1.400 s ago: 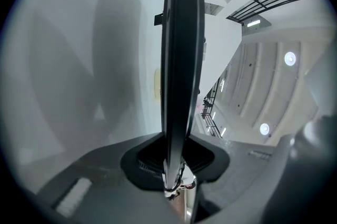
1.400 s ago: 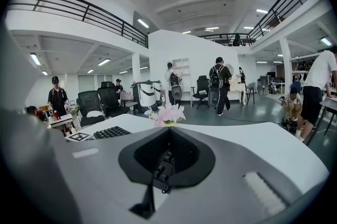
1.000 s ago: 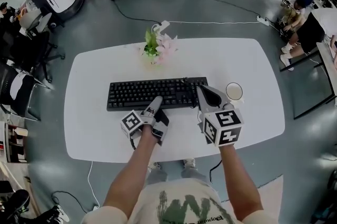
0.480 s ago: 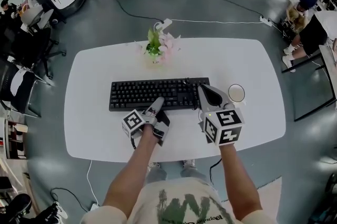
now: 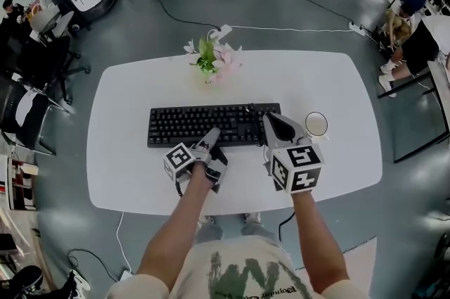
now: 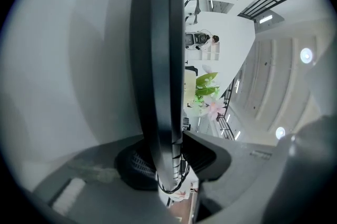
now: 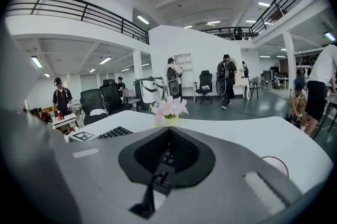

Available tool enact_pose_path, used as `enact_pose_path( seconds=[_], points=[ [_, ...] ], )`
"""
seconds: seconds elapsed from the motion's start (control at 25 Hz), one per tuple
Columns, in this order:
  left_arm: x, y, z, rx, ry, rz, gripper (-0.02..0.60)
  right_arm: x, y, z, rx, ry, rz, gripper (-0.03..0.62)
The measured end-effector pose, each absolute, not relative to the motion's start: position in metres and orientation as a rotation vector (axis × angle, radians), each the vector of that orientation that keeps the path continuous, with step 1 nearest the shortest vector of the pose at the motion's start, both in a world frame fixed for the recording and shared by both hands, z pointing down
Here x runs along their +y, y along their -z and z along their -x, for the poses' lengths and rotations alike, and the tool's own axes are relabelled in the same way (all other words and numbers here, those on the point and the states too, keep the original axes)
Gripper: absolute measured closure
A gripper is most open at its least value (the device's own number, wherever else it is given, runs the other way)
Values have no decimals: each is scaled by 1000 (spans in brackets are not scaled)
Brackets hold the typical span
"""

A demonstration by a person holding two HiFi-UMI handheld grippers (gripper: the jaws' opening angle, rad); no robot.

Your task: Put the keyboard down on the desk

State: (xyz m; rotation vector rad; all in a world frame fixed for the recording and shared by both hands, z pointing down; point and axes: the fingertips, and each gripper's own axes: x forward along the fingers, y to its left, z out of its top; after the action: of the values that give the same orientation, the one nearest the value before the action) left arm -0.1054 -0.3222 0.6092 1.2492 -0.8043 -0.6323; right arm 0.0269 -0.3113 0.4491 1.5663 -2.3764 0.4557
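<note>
The black keyboard [image 5: 211,123] lies flat across the middle of the white desk [image 5: 330,79]. My left gripper [image 5: 211,136] is at the keyboard's front edge, a little right of centre. Its jaws are opening, with the thin edge of the keyboard [image 6: 160,59] still between them and the left gripper [image 6: 169,165] loosely straddling it. My right gripper [image 5: 271,124] is at the keyboard's right end. In the right gripper view the right gripper [image 7: 160,167] is shut on that end, and a few keys of the keyboard [image 7: 113,132] show beyond the jaws.
A vase of pink flowers [image 5: 213,58] stands just behind the keyboard. A round cup [image 5: 314,123] sits right of the right gripper. Office chairs, cables and people are on the floor around the desk.
</note>
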Motion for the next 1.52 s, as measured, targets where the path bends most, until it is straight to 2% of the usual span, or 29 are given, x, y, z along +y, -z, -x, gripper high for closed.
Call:
enact_pose_path(
  seconds=[0.12,0.32,0.56,1.52],
  points=[
    [-323,-610,105,-822,620,-1243,417,-310,-450,-28,-2375,-459,-1569,595],
    [-324,-608,104,-854,591,-1223,386,-308,-448,-29,-2375,-461,-1572,595],
    [-327,-608,102,-859,557,-1147,299,-305,-453,-27,-2377,-472,-1560,595],
    [-314,-615,105,-879,479,-931,207,-291,-447,-30,-2389,-474,-1559,595]
  ],
)
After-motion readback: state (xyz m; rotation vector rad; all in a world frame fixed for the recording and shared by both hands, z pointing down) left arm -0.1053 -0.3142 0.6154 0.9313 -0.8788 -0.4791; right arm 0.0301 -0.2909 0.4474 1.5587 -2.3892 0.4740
